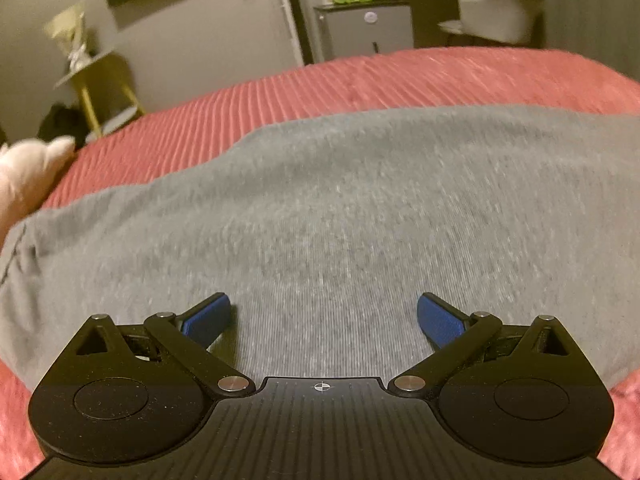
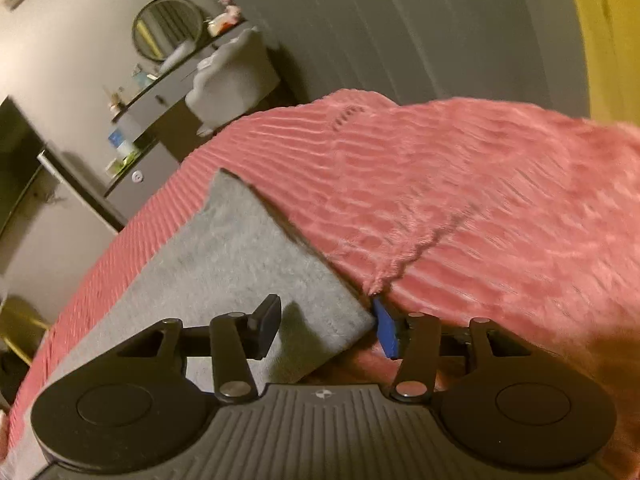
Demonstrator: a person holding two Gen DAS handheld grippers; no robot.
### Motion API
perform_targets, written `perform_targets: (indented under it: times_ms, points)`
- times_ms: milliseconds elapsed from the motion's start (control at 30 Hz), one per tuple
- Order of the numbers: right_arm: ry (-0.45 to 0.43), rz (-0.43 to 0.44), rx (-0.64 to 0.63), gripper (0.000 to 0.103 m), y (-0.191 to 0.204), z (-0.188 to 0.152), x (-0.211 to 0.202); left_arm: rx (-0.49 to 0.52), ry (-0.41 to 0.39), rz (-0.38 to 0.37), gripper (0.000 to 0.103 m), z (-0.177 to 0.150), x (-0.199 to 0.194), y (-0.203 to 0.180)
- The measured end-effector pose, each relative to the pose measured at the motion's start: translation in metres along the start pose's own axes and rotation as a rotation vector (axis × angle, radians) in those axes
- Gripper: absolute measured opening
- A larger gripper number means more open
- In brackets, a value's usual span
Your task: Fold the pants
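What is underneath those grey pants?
The grey pants lie on a pink ribbed bedspread, which shows all around them. Whatever is directly beneath the cloth is covered, so I cannot tell.

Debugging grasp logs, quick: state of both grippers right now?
Left gripper: open, holding nothing, above the gray pants.
Right gripper: open, fingers on either side of the pants' corner, not shut on it.
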State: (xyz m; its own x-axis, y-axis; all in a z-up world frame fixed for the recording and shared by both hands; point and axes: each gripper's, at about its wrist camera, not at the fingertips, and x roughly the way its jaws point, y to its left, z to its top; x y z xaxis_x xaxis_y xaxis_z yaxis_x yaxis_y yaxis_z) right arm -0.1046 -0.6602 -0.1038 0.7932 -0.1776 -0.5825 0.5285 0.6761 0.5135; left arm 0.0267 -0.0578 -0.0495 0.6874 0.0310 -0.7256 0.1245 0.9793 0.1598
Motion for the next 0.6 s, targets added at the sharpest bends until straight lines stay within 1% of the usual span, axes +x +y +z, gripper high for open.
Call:
perform_targets:
  times_ms: [33, 100, 200, 267, 300, 333, 367, 400, 467, 533, 567, 600]
  points:
    - [-0.012, 0.006, -0.022, 0.030, 0.006, -0.001, -0.009, -0.022, 0.003, -0.002, 0.103, 0.003, 0.004, 0.007]
    - [-0.065, 0.019, -0.096, 0.027, 0.021, -0.006, -0.025, -0.040, 0.009, 0.008, 0.103, 0.003, 0.004, 0.009]
    - [-0.148, 0.063, -0.243, 0.026, 0.048, -0.016, -0.038, -0.042, 0.009, 0.013, 0.103, 0.002, 0.002, 0.011]
    - [-0.163, 0.049, -0.306, 0.030, 0.059, -0.020, -0.035, -0.038, 0.007, 0.012, 0.103, 0.003, -0.001, 0.010]
    - [-0.147, 0.027, -0.306, 0.040, 0.060, -0.019, -0.029, -0.031, 0.005, 0.010, 0.103, 0.003, -0.001, 0.010]
    - [-0.115, 0.005, -0.280, 0.053, 0.058, -0.017, -0.021, -0.025, 0.004, 0.004, 0.103, 0.003, -0.001, 0.009]
    - [-0.084, -0.007, -0.240, 0.055, 0.054, -0.015, -0.014, -0.021, 0.004, -0.005, 0.103, 0.003, -0.001, 0.007]
    - [-0.057, -0.004, -0.187, 0.056, 0.048, -0.013, -0.008, -0.020, 0.000, -0.022, 0.103, 0.003, -0.004, 0.007]
    - [-0.027, 0.020, -0.081, 0.056, 0.036, -0.009, -0.001, -0.025, -0.021, -0.063, 0.103, 0.005, -0.010, 0.005]
    - [-0.031, 0.030, -0.030, 0.057, 0.032, -0.006, -0.004, -0.032, -0.050, -0.094, 0.103, 0.007, -0.017, 0.003]
    - [-0.040, 0.030, -0.028, 0.057, 0.033, -0.005, -0.006, -0.041, -0.060, -0.106, 0.103, 0.008, -0.020, 0.002]
    - [-0.063, 0.025, -0.038, 0.062, 0.034, -0.003, -0.012, -0.054, -0.065, -0.127, 0.103, 0.009, -0.022, 0.002]
